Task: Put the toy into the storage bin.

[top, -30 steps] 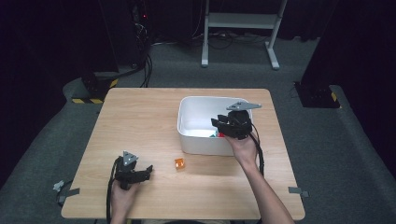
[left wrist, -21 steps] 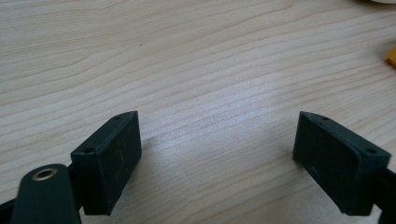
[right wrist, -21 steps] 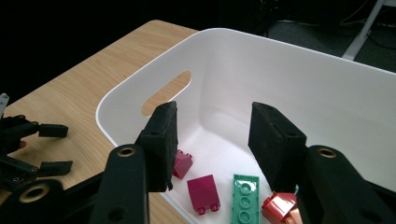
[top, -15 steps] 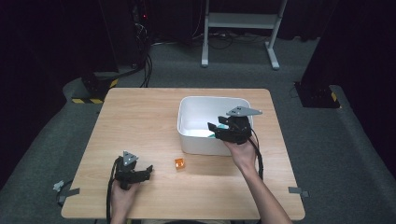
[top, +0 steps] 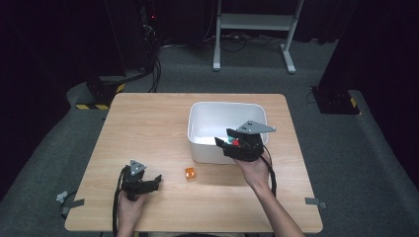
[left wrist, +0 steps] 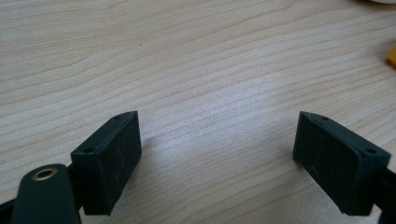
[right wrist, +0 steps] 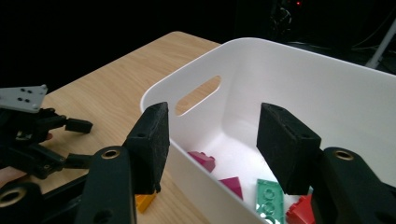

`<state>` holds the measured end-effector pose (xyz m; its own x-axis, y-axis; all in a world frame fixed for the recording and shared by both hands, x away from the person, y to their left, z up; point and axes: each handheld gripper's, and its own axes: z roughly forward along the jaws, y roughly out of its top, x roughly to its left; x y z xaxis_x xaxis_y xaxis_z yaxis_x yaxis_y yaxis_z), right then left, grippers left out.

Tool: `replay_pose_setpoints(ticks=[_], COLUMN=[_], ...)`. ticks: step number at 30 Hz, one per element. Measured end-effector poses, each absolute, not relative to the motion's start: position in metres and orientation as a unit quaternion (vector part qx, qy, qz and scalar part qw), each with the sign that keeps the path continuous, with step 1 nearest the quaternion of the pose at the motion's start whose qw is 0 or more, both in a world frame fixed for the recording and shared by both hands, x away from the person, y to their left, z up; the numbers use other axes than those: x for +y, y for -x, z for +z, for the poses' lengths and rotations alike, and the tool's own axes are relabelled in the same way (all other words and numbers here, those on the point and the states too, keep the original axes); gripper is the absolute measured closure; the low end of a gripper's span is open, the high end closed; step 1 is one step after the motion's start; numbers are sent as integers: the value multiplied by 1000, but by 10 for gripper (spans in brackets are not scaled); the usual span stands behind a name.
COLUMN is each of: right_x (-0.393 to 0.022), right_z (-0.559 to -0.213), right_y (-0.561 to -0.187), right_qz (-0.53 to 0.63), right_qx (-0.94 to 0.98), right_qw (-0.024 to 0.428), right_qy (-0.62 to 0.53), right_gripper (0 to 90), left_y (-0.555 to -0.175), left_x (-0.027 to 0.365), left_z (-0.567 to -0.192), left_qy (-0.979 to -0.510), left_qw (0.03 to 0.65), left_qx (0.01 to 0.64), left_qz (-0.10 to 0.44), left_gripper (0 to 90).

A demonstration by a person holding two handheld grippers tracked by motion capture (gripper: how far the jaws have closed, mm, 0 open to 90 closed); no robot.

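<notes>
Compared with a second before, the right gripper (top: 223,143) had drawn back from over the middle of the white plastic bin (top: 213,109) towards its near wall, and its jaws had just been opening, with nothing between them. The left gripper (top: 157,179) had stayed where it was, and the small orange plastic brick (top: 190,173) lay unmoved on the tabletop (top: 148,123).

In the right gripper view, the right gripper's (right wrist: 209,140) jaws stood well apart and empty, straddling the bin's (right wrist: 299,74) near rim, one pad outside the wall and one above the inside. The left gripper's (left wrist: 217,154) jaws were likewise wide apart, holding nothing, low over bare wood.

The bin was smooth, rounded at the corners, with an oval handle slot in its end wall. On its floor lay several studded plastic bricks: two magenta sloped pieces (right wrist: 205,161), a flat green plate (right wrist: 267,196) and a red brick (right wrist: 303,210). The orange brick (right wrist: 144,200) sat on the tabletop just in front of the bin's near wall, between the two grippers. The tabletop was pale wood with fine straight grain; the jaw pads were matte black, faintly rough blocks.
</notes>
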<state>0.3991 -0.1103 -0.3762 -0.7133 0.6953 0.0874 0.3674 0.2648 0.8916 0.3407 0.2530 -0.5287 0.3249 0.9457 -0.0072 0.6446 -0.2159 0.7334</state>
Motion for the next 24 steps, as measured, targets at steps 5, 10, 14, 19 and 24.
replay_pose_setpoints(ticks=[5, 10, 14, 19, 24], right_x=[-101, -88, -81, -71, -60], right_z=[-385, -398, -406, -424, -446], right_y=[-385, -370, -364, -359, -357], right_qz=[511, 512, 508, 509, 489], right_qx=[781, 791, 798, 801, 815], right_qw=[149, 144, 138, 119, 115], right_qy=[-325, -303, -294, -292, -288], right_gripper=[443, 442, 440, 434, 419], left_y=[-341, -341, -341, -341, -341], left_x=[253, 253, 253, 253, 253], left_z=[-529, -529, -529, -529, -529], left_qy=[-745, -745, -745, -745, -746], left_qw=[327, 327, 327, 327, 327], left_qx=[534, 533, 533, 533, 533], left_qz=[230, 230, 230, 230, 230], left_gripper=[154, 154, 154, 154, 154])
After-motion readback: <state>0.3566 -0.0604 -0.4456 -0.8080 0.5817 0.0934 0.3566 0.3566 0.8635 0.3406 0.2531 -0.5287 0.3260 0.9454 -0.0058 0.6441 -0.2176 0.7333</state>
